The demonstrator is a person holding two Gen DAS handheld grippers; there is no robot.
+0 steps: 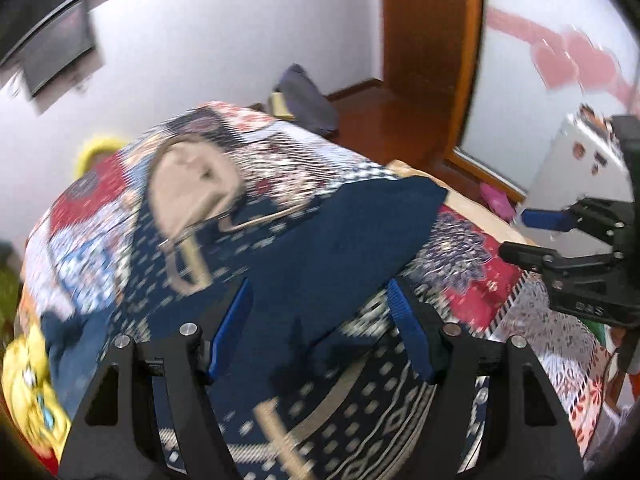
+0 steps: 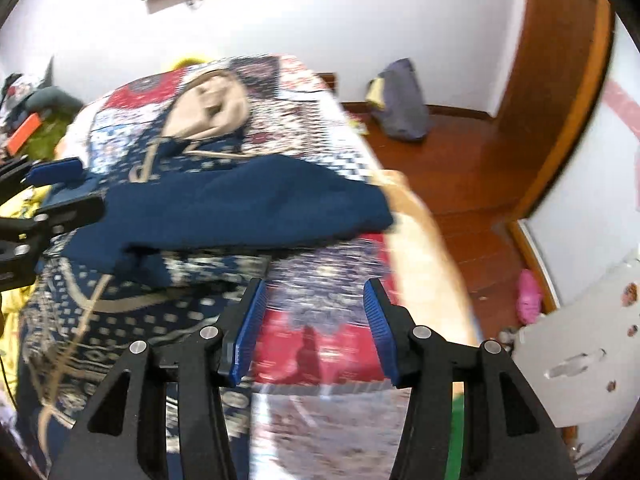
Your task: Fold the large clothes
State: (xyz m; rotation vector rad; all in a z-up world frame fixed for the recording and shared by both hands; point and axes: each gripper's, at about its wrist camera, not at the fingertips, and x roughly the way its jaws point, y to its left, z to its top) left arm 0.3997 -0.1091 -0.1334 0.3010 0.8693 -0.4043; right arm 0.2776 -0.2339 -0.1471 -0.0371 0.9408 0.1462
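A large navy garment point(image 1: 344, 236) with a beige patterned body and a beige hood point(image 1: 192, 188) lies spread on the bed; its plain navy sleeve is folded across the middle. It also shows in the right wrist view point(image 2: 240, 208). My left gripper point(image 1: 320, 320) is open above the garment, its blue pads on either side of the sleeve's lower edge, holding nothing. My right gripper point(image 2: 316, 320) is open and empty over the patchwork cover, to the right of the garment. Each gripper shows in the other's view, the right gripper point(image 1: 532, 236) and the left gripper point(image 2: 64, 184).
The bed wears a red, white and blue patchwork cover point(image 2: 320, 336). A yellow plush toy point(image 1: 32, 392) lies at its left edge. A grey bag point(image 2: 400, 100) sits on the wooden floor by the wall. A pink slipper point(image 2: 528, 296) lies near a white panel point(image 2: 580, 344).
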